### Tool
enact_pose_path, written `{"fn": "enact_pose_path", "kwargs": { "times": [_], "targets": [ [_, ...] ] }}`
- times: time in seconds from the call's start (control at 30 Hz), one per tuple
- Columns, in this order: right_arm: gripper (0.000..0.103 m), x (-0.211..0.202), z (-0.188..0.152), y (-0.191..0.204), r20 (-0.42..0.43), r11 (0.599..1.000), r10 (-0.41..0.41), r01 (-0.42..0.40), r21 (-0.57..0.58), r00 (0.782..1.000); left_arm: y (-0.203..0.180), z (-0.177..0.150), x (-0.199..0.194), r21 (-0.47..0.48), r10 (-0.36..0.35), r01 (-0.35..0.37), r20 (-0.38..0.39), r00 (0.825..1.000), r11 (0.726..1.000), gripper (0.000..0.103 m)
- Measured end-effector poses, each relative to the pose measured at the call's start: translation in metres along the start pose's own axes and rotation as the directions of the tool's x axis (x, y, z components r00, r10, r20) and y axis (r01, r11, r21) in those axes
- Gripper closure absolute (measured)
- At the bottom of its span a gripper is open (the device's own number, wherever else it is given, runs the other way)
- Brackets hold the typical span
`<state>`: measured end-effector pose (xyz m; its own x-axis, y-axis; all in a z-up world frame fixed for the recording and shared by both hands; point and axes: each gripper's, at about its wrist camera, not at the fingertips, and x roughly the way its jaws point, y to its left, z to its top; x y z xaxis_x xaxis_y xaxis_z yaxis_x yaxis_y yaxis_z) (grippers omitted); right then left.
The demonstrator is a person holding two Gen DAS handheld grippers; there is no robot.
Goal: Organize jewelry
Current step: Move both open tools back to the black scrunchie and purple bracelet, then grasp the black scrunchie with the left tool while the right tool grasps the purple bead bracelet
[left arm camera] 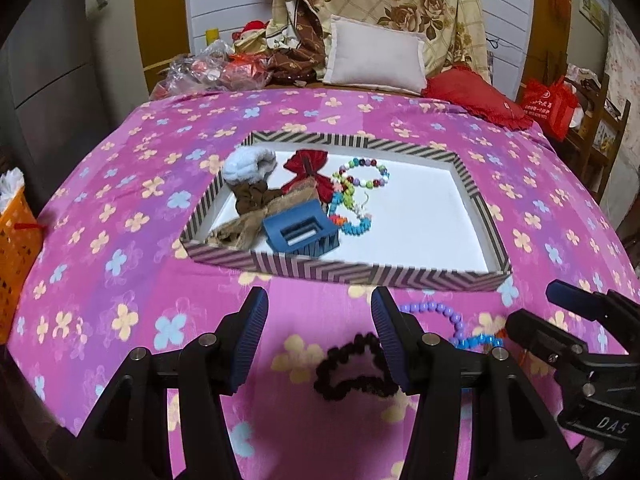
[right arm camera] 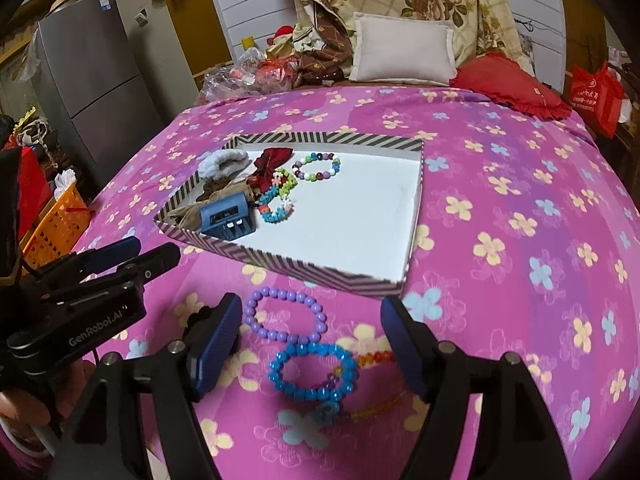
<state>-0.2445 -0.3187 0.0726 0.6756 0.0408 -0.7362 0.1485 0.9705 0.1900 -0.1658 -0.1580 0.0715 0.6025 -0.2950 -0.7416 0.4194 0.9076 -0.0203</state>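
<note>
Bed: we see a pink flowered bedspread (right arm camera: 500, 208) covering it, with one white pillow (right arm camera: 404, 50) and one red cushion (right arm camera: 512, 82) at the far end.
Tray: one striped tray (left arm camera: 344, 272) lies on the bedspread ahead of both grippers; inside, crowded to its left, we count one blue box (left arm camera: 302, 230), one red bow (left arm camera: 306, 168), one pale fluffy hair tie (left arm camera: 248, 166), and three bead bracelets, the round multicoloured bracelet (left arm camera: 365, 173) the clearest.
Left gripper (left arm camera: 318, 340): it hovers low over the bedspread, fingers (left arm camera: 250, 344) spread wide and holding nothing; one black scrunchie (left arm camera: 352, 372) lies under the gap, partly behind the right-hand finger.
Right gripper (right arm camera: 314, 344): level beside the left one, fingers wide apart and empty.
Loose pieces: one purple bracelet (right arm camera: 286, 314) and one blue bracelet (right arm camera: 314, 372) touch each other between the right fingers, just short of the tray; a red-orange bead strand (right arm camera: 376, 359) trails from the blue one.
</note>
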Motion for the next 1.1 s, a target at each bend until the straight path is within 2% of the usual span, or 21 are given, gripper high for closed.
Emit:
{"fn": "enact_pose_path", "kwargs": {
  "times": [0.23, 0.37, 0.5, 0.63, 0.83, 1.1],
  "targets": [
    [0.025, -0.005, -0.011, 0.001, -0.016, 1.0, 0.001, -0.001, -0.014, 1.0, 0.01, -0.014, -0.001, -0.03, -0.059, 0.057, -0.052, 0.997, 0.998, 0.047],
    [0.025, -0.004, -0.019, 0.001, -0.047, 0.999, 0.006, -0.007, -0.034, 0.999, 0.023, -0.022, 0.005, -0.083, -0.142, 0.132, -0.116, 0.983, 0.988, 0.047],
    [0.025, 0.001, -0.027, -0.002, -0.068, 0.999, 0.034, -0.036, -0.02, 0.997, 0.028, -0.03, 0.009, -0.087, -0.175, 0.164, -0.146, 0.974, 0.983, 0.047],
    [0.025, 0.008, -0.032, 0.0, -0.088, 0.999, 0.028, -0.032, -0.04, 0.996, 0.024, -0.038, 0.016, -0.075, -0.214, 0.204, -0.184, 0.959, 0.976, 0.047],
    [0.025, 0.014, -0.033, 0.004, -0.099, 0.997, 0.027, -0.034, -0.071, 0.995, 0.016, -0.042, 0.027, -0.056, -0.235, 0.228, -0.218, 0.947, 0.972, 0.047],
    [0.026, 0.033, -0.022, 0.007, -0.09, 0.995, -0.006, -0.003, -0.098, 0.996, 0.016, -0.041, 0.045, -0.099, -0.225, 0.207, -0.239, 0.945, 0.973, 0.047]
  ]
}}
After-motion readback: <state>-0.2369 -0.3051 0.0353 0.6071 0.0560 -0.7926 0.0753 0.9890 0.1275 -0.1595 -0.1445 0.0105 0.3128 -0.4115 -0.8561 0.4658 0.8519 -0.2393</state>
